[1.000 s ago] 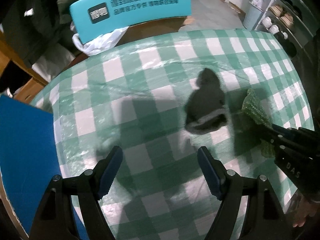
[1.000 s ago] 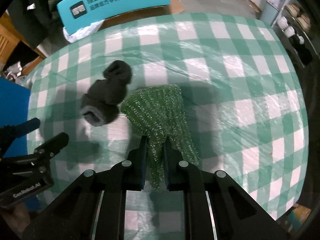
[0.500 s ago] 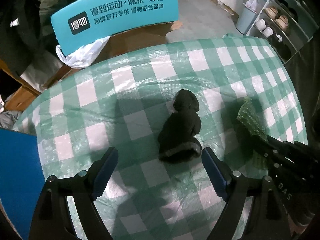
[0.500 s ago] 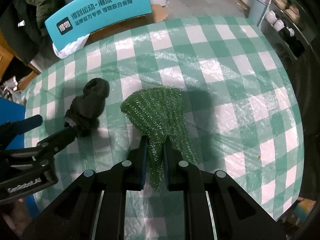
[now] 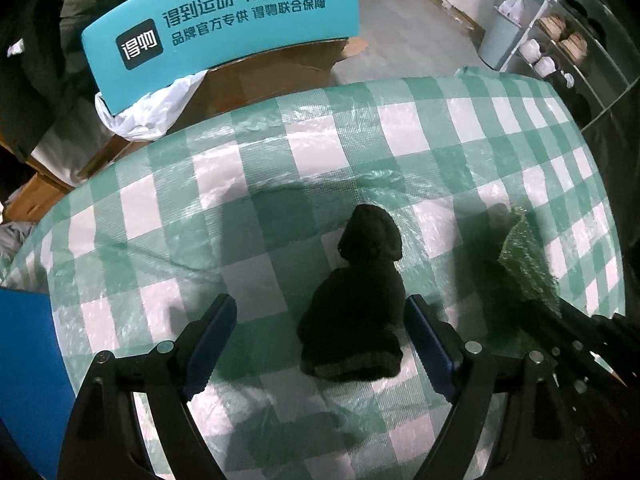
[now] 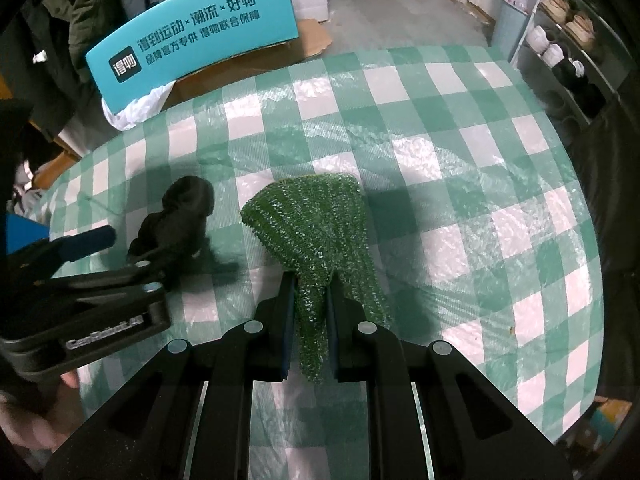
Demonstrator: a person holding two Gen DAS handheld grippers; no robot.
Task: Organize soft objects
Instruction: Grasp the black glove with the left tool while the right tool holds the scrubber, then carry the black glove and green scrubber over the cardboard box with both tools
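Two claws work over the checked counter (image 5: pixel 404 128). The left claw (image 5: pixel 320 332) stands wide apart, straddling a dark sock (image 5: pixel 356 304) lying on the counter; its right pad seems just beside the sock, though shadow blurs this. The right claw (image 6: pixel 311 308) is clamped on a green knitted cloth (image 6: pixel 316 224).

I seem to work in a cluttered home storeroom: checked plastic tablecloth (image 5: pixel 400 132), teal shipping box (image 5: pixel 224 12), shoe rack (image 6: pixel 568 40), hanging coats (image 6: pixel 84 12)
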